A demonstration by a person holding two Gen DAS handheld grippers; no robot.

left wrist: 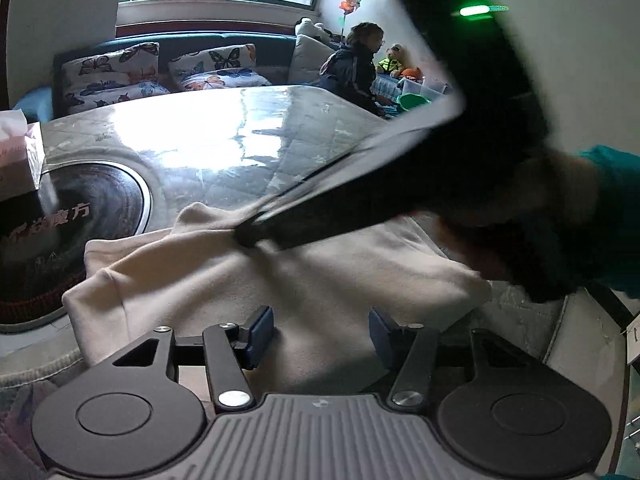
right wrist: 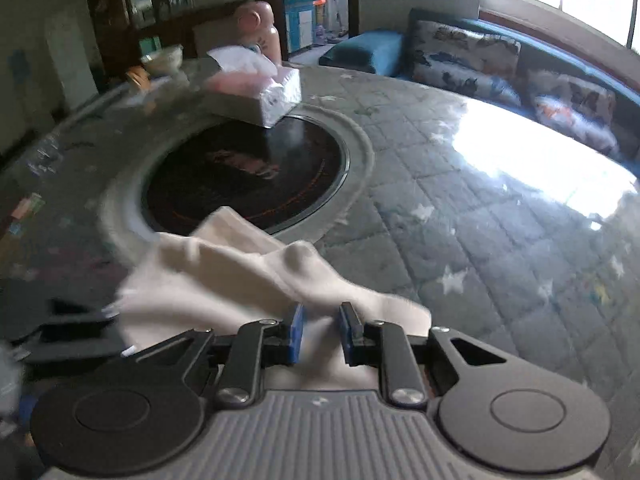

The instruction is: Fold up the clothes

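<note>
A cream garment [left wrist: 248, 284] lies bunched on the quilted table cover near the front edge. My left gripper [left wrist: 320, 334] hovers just above it, jaws open, nothing between the blue pads. My right gripper [left wrist: 248, 234] crosses the left wrist view from the upper right, its tips pinched on a fold of the garment. In the right wrist view the right gripper [right wrist: 322, 332] has cream cloth [right wrist: 240, 276] between its nearly closed blue pads, and the garment stretches away to the left.
A black round hotplate [right wrist: 244, 176] is set into the table [right wrist: 480, 220] beyond the garment. A tissue box [right wrist: 260, 88] stands at its far edge. A sofa with butterfly cushions [left wrist: 116, 76] and a seated person [left wrist: 356, 64] are behind the table.
</note>
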